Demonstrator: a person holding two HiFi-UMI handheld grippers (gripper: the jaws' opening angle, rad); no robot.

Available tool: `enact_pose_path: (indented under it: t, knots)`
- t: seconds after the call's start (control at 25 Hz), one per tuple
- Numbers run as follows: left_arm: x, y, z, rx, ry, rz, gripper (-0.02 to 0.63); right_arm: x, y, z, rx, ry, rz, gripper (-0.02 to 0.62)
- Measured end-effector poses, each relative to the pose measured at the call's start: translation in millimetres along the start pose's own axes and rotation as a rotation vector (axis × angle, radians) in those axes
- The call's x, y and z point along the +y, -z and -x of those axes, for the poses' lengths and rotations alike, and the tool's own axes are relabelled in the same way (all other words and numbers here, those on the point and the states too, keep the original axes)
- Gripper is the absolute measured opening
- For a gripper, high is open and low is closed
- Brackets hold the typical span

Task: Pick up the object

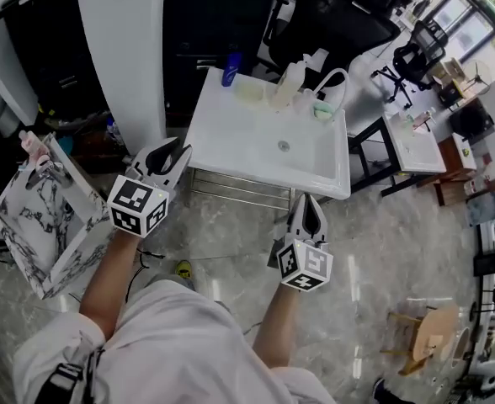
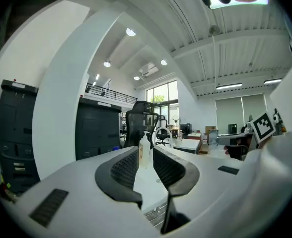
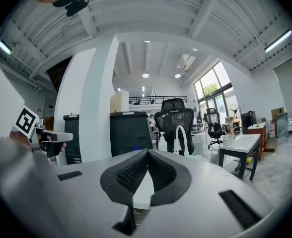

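A white basin table point(image 1: 256, 146) stands ahead of me in the head view. At its back edge are a clear pump bottle point(image 1: 288, 82), a blue bottle point(image 1: 230, 68), a white arched faucet point(image 1: 332, 82) and a small green item point(image 1: 322, 110). My left gripper point(image 1: 167, 152) hovers off the table's front left corner, slightly open and empty. The left gripper view shows the clear bottle point(image 2: 144, 144) far off through the gap of that gripper point(image 2: 146, 155). My right gripper point(image 1: 308, 211) hangs before the front edge, shut on nothing. In its own view the right gripper point(image 3: 147, 153) has its tips together.
A marbled basin point(image 1: 41, 225) sits on the left, close by my left arm. A white pillar point(image 1: 121, 49) and dark cabinets point(image 1: 45, 40) stand behind. A black office chair point(image 1: 332, 15) is beyond the table, a second white desk point(image 1: 412, 146) to the right, a wooden stool point(image 1: 433, 335) at lower right.
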State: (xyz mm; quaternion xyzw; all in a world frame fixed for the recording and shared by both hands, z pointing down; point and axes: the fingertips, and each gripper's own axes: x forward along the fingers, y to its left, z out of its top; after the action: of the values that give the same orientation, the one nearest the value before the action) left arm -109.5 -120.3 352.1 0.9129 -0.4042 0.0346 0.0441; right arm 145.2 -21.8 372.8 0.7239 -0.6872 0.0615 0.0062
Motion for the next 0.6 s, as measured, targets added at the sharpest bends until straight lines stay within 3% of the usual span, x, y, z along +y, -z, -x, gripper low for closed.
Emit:
enact_pose_path:
  t: [0.6]
  knots:
    - [40.2, 13.9, -125.2, 0.049, 0.077, 0.012, 0.084, -41.6, 5.2, -104.1, 0.023, 0.056, -0.011, 0.008]
